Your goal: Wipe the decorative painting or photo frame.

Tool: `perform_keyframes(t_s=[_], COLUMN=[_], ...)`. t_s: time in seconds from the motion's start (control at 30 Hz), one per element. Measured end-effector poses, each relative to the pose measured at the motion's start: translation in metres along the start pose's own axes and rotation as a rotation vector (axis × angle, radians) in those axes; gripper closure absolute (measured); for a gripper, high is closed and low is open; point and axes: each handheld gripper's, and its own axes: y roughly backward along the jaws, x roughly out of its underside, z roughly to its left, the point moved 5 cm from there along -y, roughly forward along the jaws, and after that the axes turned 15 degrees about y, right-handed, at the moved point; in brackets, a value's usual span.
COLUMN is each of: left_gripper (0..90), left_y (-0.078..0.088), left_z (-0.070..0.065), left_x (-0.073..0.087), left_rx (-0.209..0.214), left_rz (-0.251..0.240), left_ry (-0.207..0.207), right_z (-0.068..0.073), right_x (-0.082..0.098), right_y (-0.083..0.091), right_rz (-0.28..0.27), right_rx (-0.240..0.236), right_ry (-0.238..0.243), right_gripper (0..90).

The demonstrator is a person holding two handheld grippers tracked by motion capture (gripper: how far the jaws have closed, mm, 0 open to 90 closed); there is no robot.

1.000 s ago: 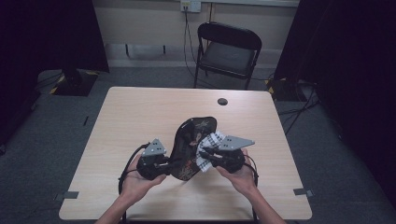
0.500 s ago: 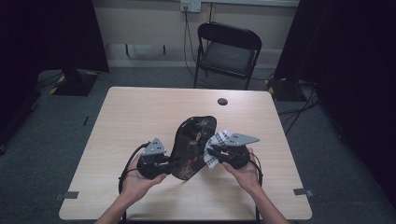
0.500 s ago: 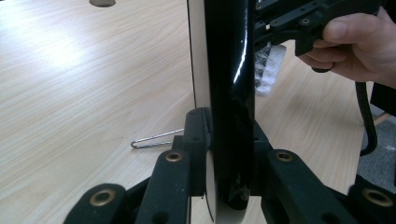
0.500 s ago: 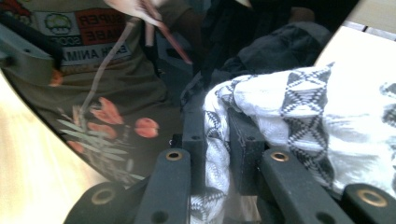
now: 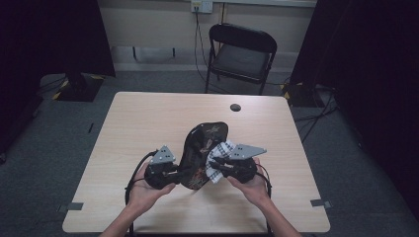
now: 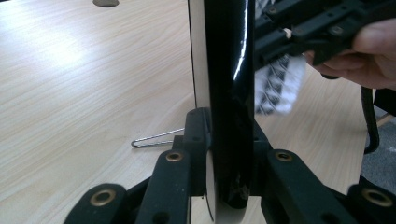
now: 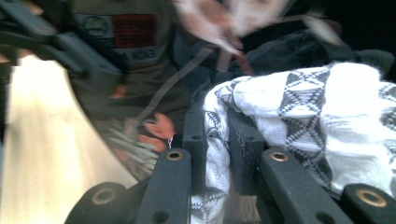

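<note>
The pale wooden counter carries the work near its front edge, with a black folding chair standing on the grey floor beyond its far side. A small dark round disc lies on the counter near the far edge, well apart from the hands.

Held up on edge over the front middle of the counter is a glossy black plate with a reddish and pale leafy pattern, tilted and leaning away from the person. The left tool is clamped tight on the plate's near rim; in the left gripper view the plate stands upright between the two black jaws.

A white cloth with a black geometric print is pressed against the plate's right face. The right tool is closed on this cloth, bunched between its jaws in the right gripper view.

A thin bent wire clip lies on the counter just left of the plate's foot.
</note>
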Motion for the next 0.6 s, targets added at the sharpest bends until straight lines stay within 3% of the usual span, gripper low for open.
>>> perform_keyframes(t_s=[0.13, 0.27, 0.47, 0.6], left_gripper=[77.4, 77.5, 77.7, 77.7], left_y=[-0.001, -0.001, -0.001, 0.0], left_z=[0.0, 0.0, 0.0, 0.0], left_x=[-0.001, -0.001, -0.001, -0.001], left_rx=[0.002, 0.002, -0.002, -0.002], left_rz=[-0.004, -0.004, -0.007, -0.007], left_ry=[0.002, 0.004, 0.006, 0.0], right_z=[-0.02, -0.018, 0.008, 0.01], right_x=[0.016, 0.016, 0.001, 0.003], right_y=[0.004, 0.003, -0.005, -0.007], right_rz=[0.029, 0.034, 0.023, 0.025], right_rx=[0.056, 0.057, -0.033, -0.052], right_ry=[-0.062, -0.061, 0.002, 0.007], right_gripper=[79.1, 79.0, 78.9, 79.2])
